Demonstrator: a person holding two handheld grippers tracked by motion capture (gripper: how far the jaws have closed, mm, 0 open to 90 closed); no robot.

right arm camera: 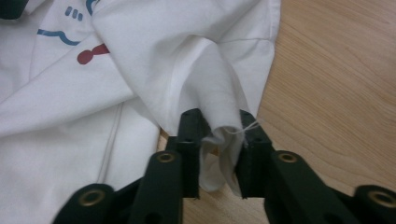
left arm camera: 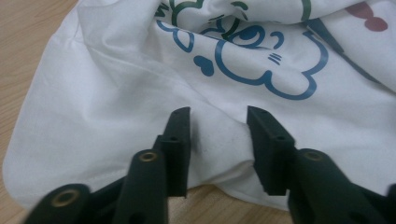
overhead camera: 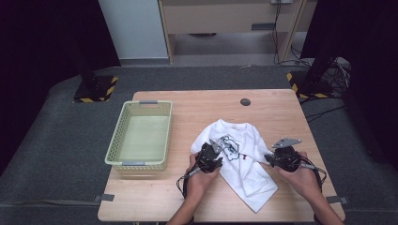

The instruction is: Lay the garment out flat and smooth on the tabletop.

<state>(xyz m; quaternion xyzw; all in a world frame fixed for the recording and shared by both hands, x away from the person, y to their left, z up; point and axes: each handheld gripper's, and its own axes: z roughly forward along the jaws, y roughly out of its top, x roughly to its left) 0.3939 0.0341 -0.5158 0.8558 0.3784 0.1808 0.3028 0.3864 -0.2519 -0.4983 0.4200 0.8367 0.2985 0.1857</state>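
A white T-shirt (overhead camera: 241, 161) with a blue and green cartoon print lies crumpled on the wooden table (overhead camera: 155, 197), right of centre. At the shirt's left edge sits my left gripper (overhead camera: 216, 158). In the left gripper view its jaws (left arm camera: 218, 116) stand on either side of a raised fold of the T-shirt (left arm camera: 116, 93), and the cloth fills the gap. My right gripper (overhead camera: 269, 159) is at the shirt's right edge. In the right gripper view it (right arm camera: 219, 116) pinches a bunched hem of the T-shirt (right arm camera: 70, 116), lifted slightly off the wood.
A pale green plastic basket (overhead camera: 115, 140) stands on the left part of the table. A small dark round disc (overhead camera: 245, 101) sits near the far edge. Bare wood lies in front of the shirt and to its right. Both forearms come in from the near edge.
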